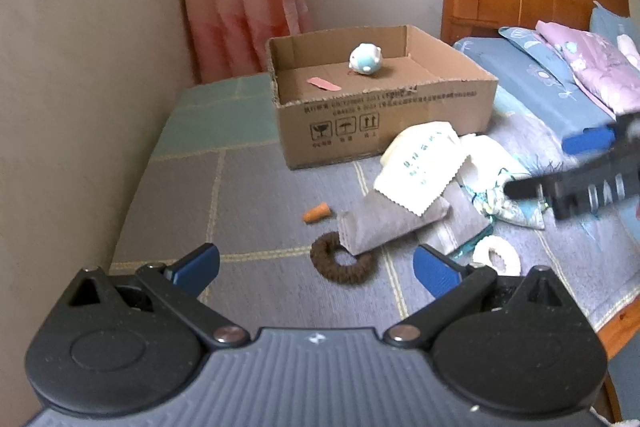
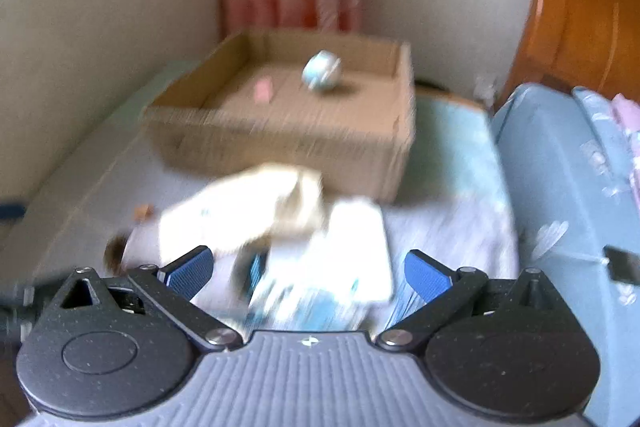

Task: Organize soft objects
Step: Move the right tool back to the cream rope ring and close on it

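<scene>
Both grippers hover over a bed, fingers spread wide and empty: left gripper [image 1: 316, 263], right gripper [image 2: 306, 269]. A cream and grey pile of limp cloths [image 1: 420, 187] lies before an open cardboard box [image 1: 380, 115]; likely light, best pinched at a loose edge.

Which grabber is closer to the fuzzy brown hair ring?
Left. The left gripper, jaws open, sits just in front of the brown hair ring. The right gripper hovers over the pile of cloths, farther to the ring's right.
</scene>
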A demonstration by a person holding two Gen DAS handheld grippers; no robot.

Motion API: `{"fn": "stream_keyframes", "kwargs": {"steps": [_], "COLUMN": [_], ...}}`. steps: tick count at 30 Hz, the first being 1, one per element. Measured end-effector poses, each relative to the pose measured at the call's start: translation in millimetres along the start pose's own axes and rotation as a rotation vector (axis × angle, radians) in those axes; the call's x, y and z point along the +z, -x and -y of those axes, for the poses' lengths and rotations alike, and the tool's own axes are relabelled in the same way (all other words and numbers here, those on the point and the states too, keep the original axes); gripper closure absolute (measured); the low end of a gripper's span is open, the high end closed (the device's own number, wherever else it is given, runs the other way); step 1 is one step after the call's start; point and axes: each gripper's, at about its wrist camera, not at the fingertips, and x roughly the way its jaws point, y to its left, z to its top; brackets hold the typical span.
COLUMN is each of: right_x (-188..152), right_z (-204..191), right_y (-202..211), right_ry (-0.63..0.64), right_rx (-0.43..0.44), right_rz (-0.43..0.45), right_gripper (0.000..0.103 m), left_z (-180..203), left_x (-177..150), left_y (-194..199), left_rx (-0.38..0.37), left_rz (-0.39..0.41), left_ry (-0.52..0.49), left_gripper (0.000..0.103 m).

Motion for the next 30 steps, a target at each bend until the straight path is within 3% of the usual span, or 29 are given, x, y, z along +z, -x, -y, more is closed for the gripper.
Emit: {"fn": "stream_keyframes", "kwargs": {"steps": [7,10,22,30], "right_x": [-43,-51,-54,-57], "right_z": [-20,-30,-42,-26], "right_y": [-5,-11,-28,-30], "right_ry": [0.028,0.06,0.081,0.056], "right_rx": [0.047,0.021,0.033,0.032], "right_rz": [-0.061,-0.091,-0.096,-0.072], "right_gripper": [0.0,0.0,0.0,0.0], "left_z": [-5,-6,-11,-9], "left_x": [-9,-13,-15,-3], "left_y": [-15,-21,-34,-45], "left_rx": [-0.025,-0.02,-0.025,-0.019], "left_rz": [-0.045,-0.058,-0.086,-0.08], "left_ry": [0.032,0.034,0.038,0.014], "left_gripper": [0.001,0.001,0.001,0.001]}}
